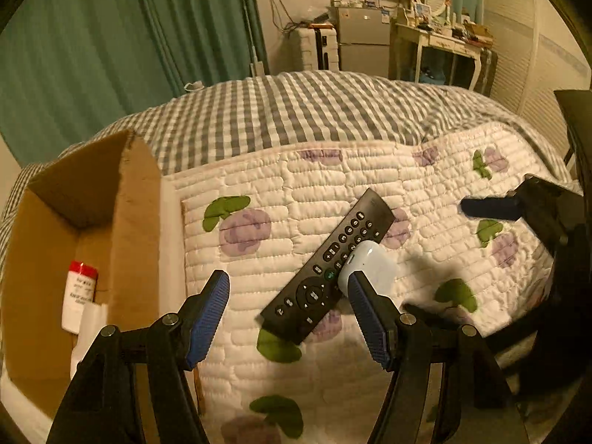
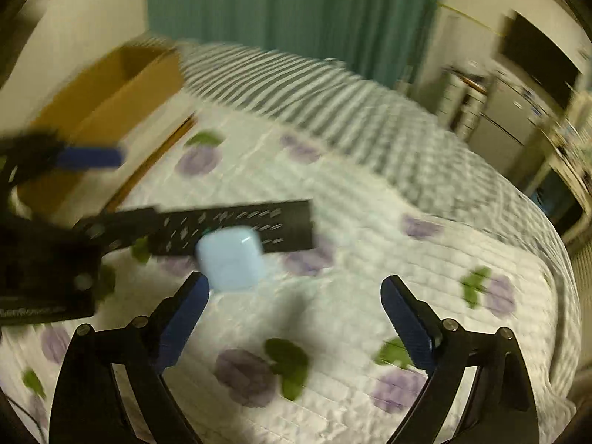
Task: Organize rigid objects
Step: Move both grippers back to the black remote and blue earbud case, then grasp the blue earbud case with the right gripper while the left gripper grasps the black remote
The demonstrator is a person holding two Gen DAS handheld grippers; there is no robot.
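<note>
While two hand-held grippers hang over a bed [image 1: 333, 111] spread with a quilted floral coverlet [image 1: 288, 177], a black remote control [image 1: 329, 270] and a white earbud case [image 1: 370, 266] lie together at the coverlet's middle, the case resting partly on the remote's edge.

To one side stands an open cardboard box [image 1: 137, 229], its flaps raised, with a white bottle with a red cap [image 1: 79, 296] already inside, which suggests the box is where the loose rigid items are being collected.

Seen from the left wrist, the remote's long axis runs diagonally, its navigation-pad end toward the camera and lower left, its number-key end away toward the upper right; it lies flat, buttons up.

Both tools are angled downward toward the pair. The left gripper [image 1: 288, 307] has its jaws released and apart, empty, straddling the remote's near end, with one blue pad in front of the case; whether it touches is unclear. The right gripper [image 2: 296, 296] likewise stands wide and grasps nothing, the case just ahead of its left finger, though that view is blurred.

Judging from the layout, the remote and case remain to be boxed, and the overlap could make either shift when one is lifted.
</note>
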